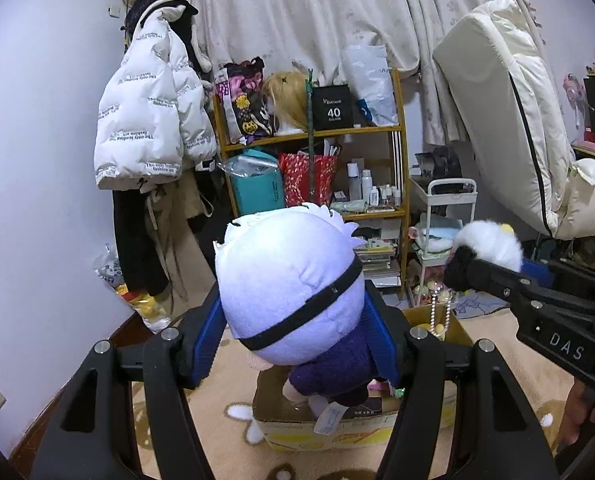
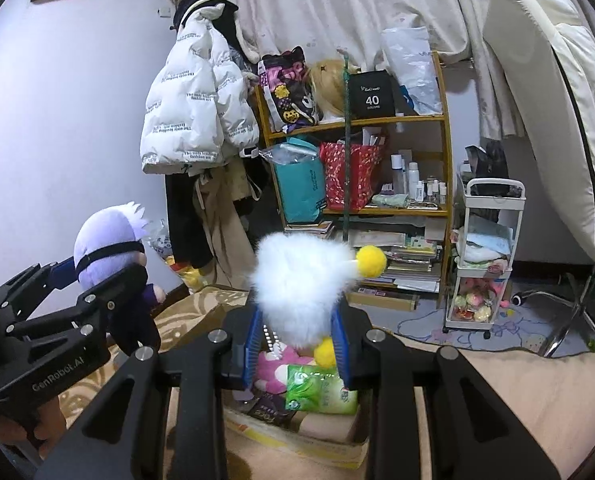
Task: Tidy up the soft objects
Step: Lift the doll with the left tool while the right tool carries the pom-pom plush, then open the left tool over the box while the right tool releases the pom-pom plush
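Both toys are up over the cardboard box (image 1: 361, 420): left gripper (image 1: 297, 336) jaws pinching the purple doll (image 1: 293, 280), right gripper (image 2: 297, 328) jaws clamped on the white fluffy toy (image 2: 297, 276). Neither's put away yet; more soft things wait inside.

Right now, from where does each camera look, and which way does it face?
Left wrist: sits on the left gripper, facing the shelf and curtain; its fingers clamp a plush doll over the cardboard box; the right gripper enters at right.
Right wrist: sits on the right gripper, facing the same shelf; its fingers squeeze a white fluffy toy; the left gripper and doll appear at left.
Shared: shelf, white jacket, box, both toys.
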`<state>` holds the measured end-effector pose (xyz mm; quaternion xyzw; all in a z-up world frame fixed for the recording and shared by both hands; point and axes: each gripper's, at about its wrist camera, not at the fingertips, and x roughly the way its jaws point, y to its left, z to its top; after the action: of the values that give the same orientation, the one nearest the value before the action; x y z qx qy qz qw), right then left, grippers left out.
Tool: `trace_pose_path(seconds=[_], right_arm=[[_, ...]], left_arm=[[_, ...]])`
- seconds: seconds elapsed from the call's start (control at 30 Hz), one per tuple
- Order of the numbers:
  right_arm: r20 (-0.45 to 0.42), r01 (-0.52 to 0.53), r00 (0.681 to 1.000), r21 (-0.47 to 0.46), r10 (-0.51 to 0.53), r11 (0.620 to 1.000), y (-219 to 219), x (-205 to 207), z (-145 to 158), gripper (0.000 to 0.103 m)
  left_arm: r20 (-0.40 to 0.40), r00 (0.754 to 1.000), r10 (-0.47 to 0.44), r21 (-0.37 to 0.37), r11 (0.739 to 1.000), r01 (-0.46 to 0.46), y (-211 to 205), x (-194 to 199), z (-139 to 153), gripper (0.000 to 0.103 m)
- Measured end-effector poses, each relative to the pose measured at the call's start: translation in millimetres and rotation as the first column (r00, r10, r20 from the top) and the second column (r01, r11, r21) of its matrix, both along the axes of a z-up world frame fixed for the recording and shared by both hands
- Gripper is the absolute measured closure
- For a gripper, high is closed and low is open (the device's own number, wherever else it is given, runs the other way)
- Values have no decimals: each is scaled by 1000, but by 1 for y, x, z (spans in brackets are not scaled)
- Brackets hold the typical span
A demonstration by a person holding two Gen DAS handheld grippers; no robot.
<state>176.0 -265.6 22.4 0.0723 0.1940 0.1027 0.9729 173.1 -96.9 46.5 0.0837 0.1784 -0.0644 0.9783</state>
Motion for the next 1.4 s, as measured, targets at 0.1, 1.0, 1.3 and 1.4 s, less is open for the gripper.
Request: trace_pose_path(seconds=[0.1,1.0,1.3,1.4], right_arm=[[-7,3,1000,-30,-3,1000,3,7,-8,71],[-242,-65,968,21,68,998,7,35,-86,65],[-223,-46,973,31,52,998,3,24,-80,46],[-218,-29,975,23,33,999,0,18,-76,35]], left_arm=[[-26,1000,9,-2,1000,-9,1,10,-14,40],[-300,953,34,-5,999,-37,10,62,-88,31],[-239,969,61,47,998,-52,15,47,-72,15],[-218,973,73,46,997,-64,21,39,-64,12]])
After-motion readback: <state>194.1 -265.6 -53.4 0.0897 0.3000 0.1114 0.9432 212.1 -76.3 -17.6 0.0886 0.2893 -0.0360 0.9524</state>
